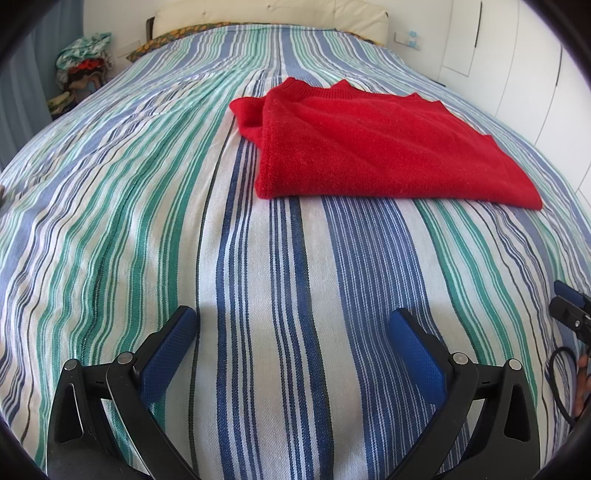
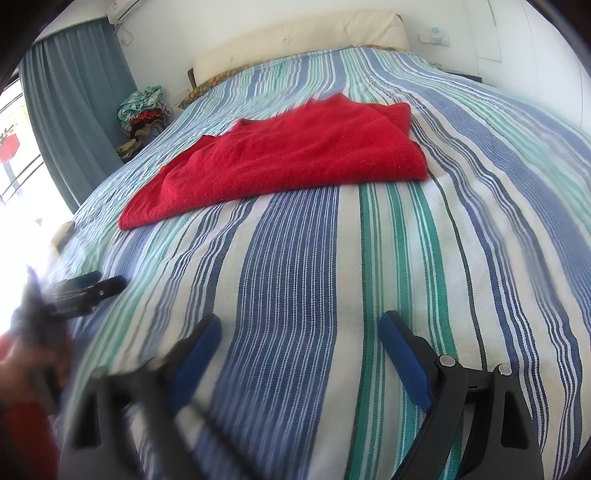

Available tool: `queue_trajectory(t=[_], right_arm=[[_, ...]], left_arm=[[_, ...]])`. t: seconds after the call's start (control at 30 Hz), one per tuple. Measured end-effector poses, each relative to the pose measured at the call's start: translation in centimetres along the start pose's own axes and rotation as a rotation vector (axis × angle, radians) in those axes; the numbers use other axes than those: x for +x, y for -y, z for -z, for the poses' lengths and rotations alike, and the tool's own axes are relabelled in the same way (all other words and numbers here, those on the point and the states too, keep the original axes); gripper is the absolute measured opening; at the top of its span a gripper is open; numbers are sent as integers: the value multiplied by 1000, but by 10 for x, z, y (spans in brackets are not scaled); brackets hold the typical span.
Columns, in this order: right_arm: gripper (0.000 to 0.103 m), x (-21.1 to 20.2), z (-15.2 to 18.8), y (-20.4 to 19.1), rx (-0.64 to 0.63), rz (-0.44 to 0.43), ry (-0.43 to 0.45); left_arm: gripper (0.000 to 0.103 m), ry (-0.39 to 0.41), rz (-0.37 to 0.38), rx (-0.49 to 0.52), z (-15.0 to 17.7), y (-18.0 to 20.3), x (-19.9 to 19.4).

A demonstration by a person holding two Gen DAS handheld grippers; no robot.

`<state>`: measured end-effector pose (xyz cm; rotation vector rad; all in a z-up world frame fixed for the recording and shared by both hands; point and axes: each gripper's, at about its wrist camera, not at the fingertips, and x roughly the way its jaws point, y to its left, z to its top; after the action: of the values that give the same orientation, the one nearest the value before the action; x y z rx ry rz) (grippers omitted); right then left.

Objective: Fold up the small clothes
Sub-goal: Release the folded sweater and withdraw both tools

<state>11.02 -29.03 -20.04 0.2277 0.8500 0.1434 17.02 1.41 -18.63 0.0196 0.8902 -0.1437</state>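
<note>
A red knitted sweater (image 1: 373,147) lies folded flat on the striped bedspread (image 1: 258,277), ahead and to the right in the left wrist view. In the right wrist view the sweater (image 2: 288,158) lies ahead and to the left. My left gripper (image 1: 293,317) is open and empty, low over the bedspread, well short of the sweater. My right gripper (image 2: 299,325) is open and empty, also well short of it. The left gripper's fingers (image 2: 88,286) show at the left edge of the right wrist view. The right gripper's fingers (image 1: 570,306) show at the right edge of the left wrist view.
A cream headboard (image 1: 273,14) stands at the far end of the bed. A pile of mixed clothes (image 1: 85,62) sits beside the bed at the far left. A blue-grey curtain (image 2: 77,103) hangs by a bright window. White wardrobe doors (image 1: 517,66) line the right side.
</note>
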Motion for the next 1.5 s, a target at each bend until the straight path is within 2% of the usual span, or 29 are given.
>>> queue_trajectory(t=[0.93, 1.0, 1.07, 1.1, 1.17, 1.27, 1.33, 1.37, 1.4, 1.5], right_arm=[[88, 1, 0, 0, -4, 0, -1], [88, 1, 0, 0, -4, 0, -2], [88, 1, 0, 0, -6, 2, -3], [88, 1, 0, 0, -8, 4, -4], [88, 1, 1, -1, -10, 6, -6], [88, 0, 1, 0, -9, 2, -7], [88, 0, 0, -1, -10, 7, -13], [88, 0, -2, -2, -12, 14, -22], [88, 0, -4, -3, -14, 18, -36], [88, -6, -22, -3, 5, -5, -63]], left_arm=[[103, -1, -4, -1, 0, 1, 2], [103, -31, -7, 9, -5, 2, 1], [102, -90, 21, 34, -17, 1, 0], [101, -90, 39, 24, -24, -4, -3], [101, -40, 59, -32, -34, -20, -13], [102, 13, -4, -97, -40, -46, -14], [102, -30, -56, -116, -26, -61, 7], [102, -33, -31, -129, -16, -66, 16], [102, 12, -20, -137, -13, -67, 12], [103, 5, -62, -102, -16, -58, 16]])
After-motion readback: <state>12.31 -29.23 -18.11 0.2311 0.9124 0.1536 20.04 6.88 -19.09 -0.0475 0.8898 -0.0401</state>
